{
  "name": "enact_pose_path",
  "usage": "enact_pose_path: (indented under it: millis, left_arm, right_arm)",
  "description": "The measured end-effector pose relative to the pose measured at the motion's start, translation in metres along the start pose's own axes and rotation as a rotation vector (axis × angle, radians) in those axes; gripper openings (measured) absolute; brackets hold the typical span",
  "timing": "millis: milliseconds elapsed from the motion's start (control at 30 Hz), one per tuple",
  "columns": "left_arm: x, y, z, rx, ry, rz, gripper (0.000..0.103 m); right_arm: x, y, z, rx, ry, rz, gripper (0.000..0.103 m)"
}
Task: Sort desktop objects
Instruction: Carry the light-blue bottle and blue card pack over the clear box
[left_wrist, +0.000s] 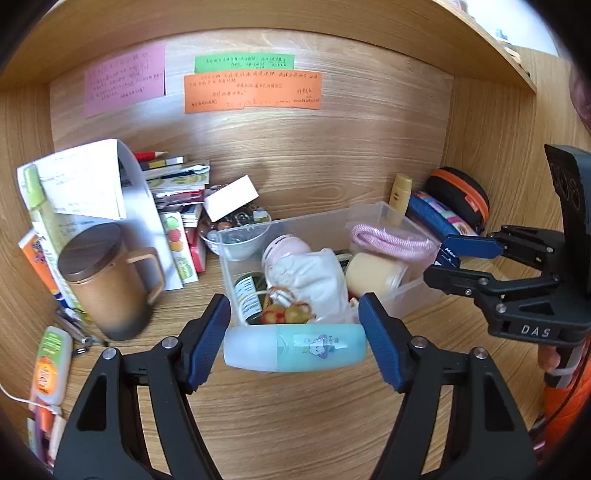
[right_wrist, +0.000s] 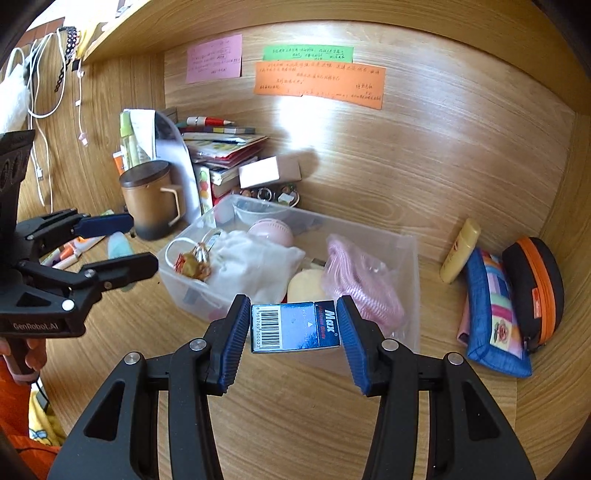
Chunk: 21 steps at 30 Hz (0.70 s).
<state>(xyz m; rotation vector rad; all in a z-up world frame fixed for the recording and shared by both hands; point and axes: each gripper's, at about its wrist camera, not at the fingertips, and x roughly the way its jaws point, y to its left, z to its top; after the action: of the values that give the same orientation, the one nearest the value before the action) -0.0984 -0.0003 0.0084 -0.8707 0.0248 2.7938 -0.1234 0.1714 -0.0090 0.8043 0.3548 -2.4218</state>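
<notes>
My left gripper (left_wrist: 294, 341) is shut on a pale teal bottle (left_wrist: 295, 347) with a frosted cap, held crosswise just in front of the clear plastic bin (left_wrist: 402, 291). My right gripper (right_wrist: 293, 326) is shut on a small blue box (right_wrist: 295, 326) with a barcode and "Max" lettering, held over the bin's (right_wrist: 410, 258) near edge. The bin holds a white cloth pouch (right_wrist: 255, 254), a pink coiled cord (right_wrist: 354, 277), a pink round item and a cream round item. The right gripper also shows in the left wrist view (left_wrist: 448, 258), and the left gripper in the right wrist view (right_wrist: 122, 242).
A brown lidded mug (left_wrist: 107, 280) stands left of the bin, with stacked books and papers (left_wrist: 177, 192) and a small bowl (left_wrist: 240, 236) behind. A yellow tube (right_wrist: 460, 251), a blue striped pouch (right_wrist: 495, 310) and a black-orange case (right_wrist: 535, 288) lie right of it. Wooden walls enclose the desk.
</notes>
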Motion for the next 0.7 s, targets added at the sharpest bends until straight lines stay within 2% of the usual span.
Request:
enact_pose_path:
  millis: [233,567,700]
  left_arm:
    - [0.018,-0.001,0.015,-0.039,0.000,-0.040,0.071]
    - [0.051,0.006,0.033,-0.088,0.032,-0.079,0.071]
    - [0.064,0.006,0.037,-0.095,0.048,-0.089,0.071]
  right_arm:
    - [0.008,-0.007,0.013,-0.005,-0.018,0.004,0.045]
    - [0.039,-0.007,0.018,-0.038,0.035,0.024,0.045]
    - [0.050,-0.009,0.018,-0.037,0.043,0.004,0.045]
